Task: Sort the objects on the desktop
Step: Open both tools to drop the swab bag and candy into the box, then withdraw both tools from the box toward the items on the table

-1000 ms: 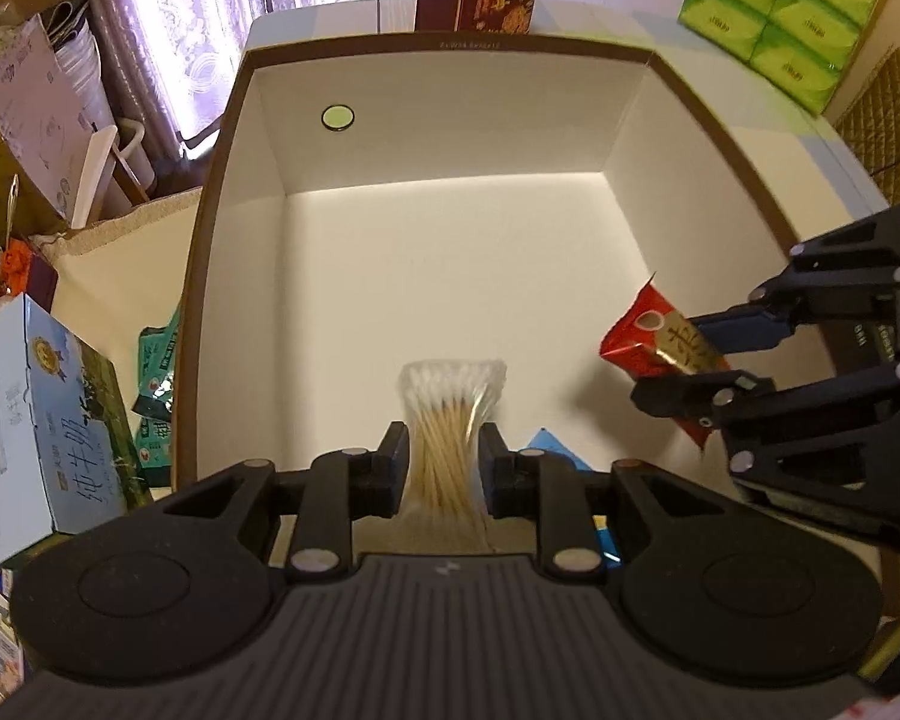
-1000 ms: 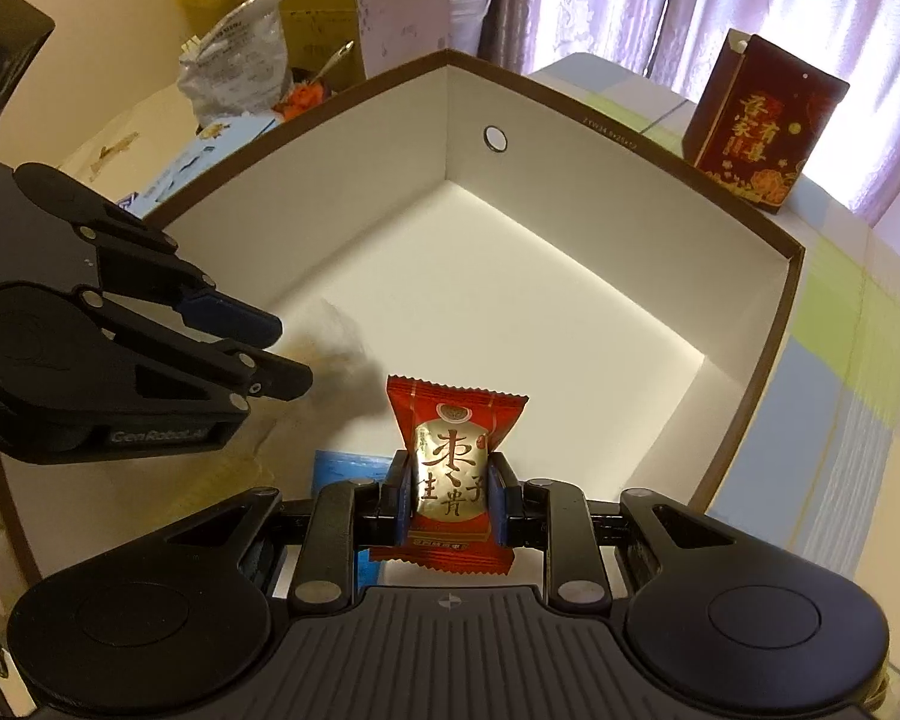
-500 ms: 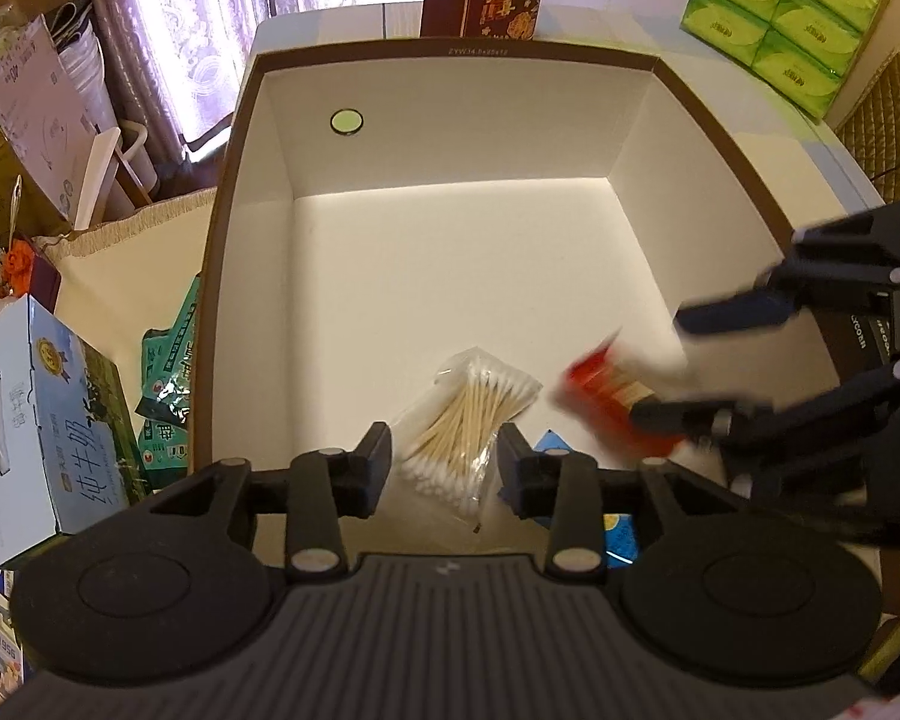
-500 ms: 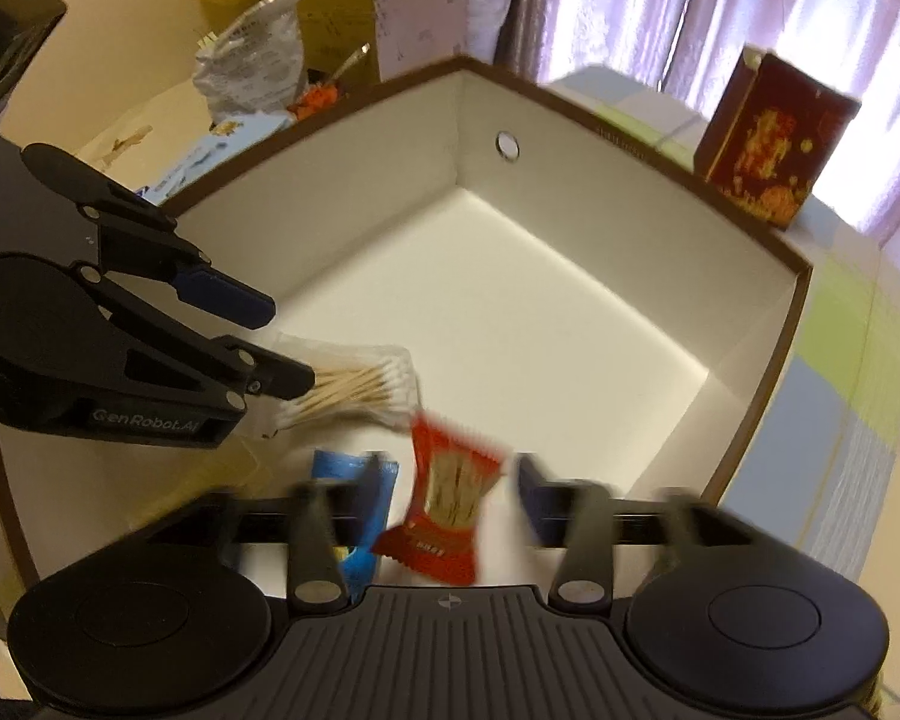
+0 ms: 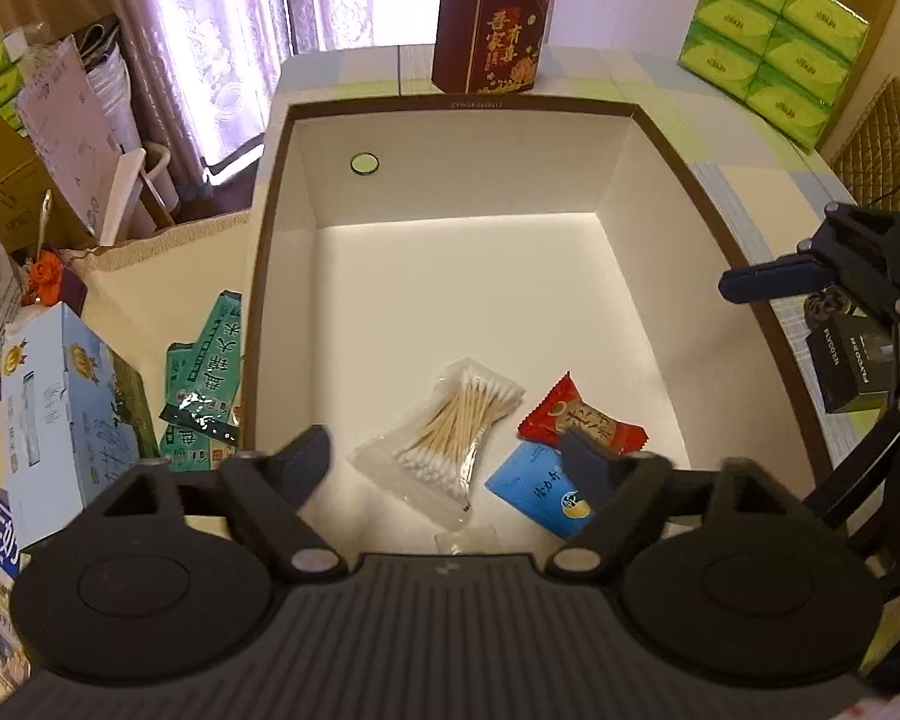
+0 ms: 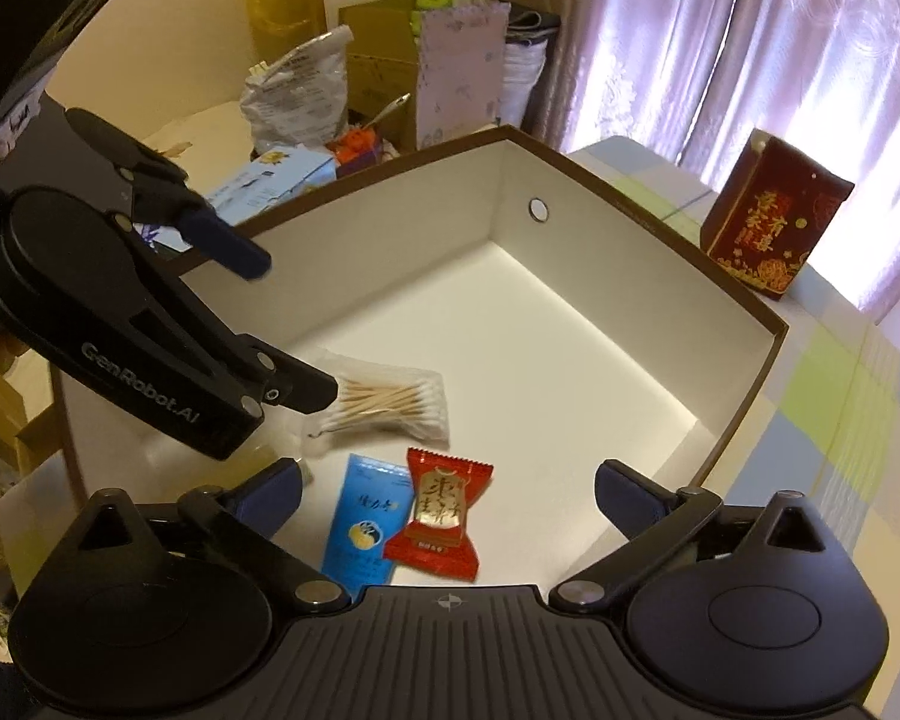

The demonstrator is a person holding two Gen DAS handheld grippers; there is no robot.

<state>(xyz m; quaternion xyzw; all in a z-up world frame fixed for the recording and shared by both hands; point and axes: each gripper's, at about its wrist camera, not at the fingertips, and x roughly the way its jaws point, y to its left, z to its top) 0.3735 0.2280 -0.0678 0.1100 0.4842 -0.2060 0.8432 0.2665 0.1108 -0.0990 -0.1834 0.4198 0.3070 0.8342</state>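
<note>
A white box with a brown rim point(image 5: 268, 252) holds a clear bag of cotton swabs point(image 5: 450, 426), a red candy point(image 5: 582, 420) and a blue sachet point(image 5: 537, 489), all lying on its floor near the front wall. A small clear packet point(image 5: 467, 540) lies just in front of them. My left gripper point(image 5: 444, 459) hovers open above the swabs, holding nothing. In the right wrist view my right gripper point(image 6: 450, 483) is open and empty over the red candy point(image 6: 441, 510) and blue sachet point(image 6: 363, 525). The left gripper point(image 6: 291, 327) hangs open above the swabs point(image 6: 390, 399).
A dark red gift box point(image 5: 492, 30) stands behind the white box. Green tissue packs point(image 5: 768, 30) are stacked at the back right. Left of the box lie green packets point(image 5: 210, 384) and a blue carton point(image 5: 60, 408), with bags and clutter beyond.
Both grippers opened. The swab bag dropped from the left one and the red candy from the right one onto the box floor. Both grippers have pulled back and up.
</note>
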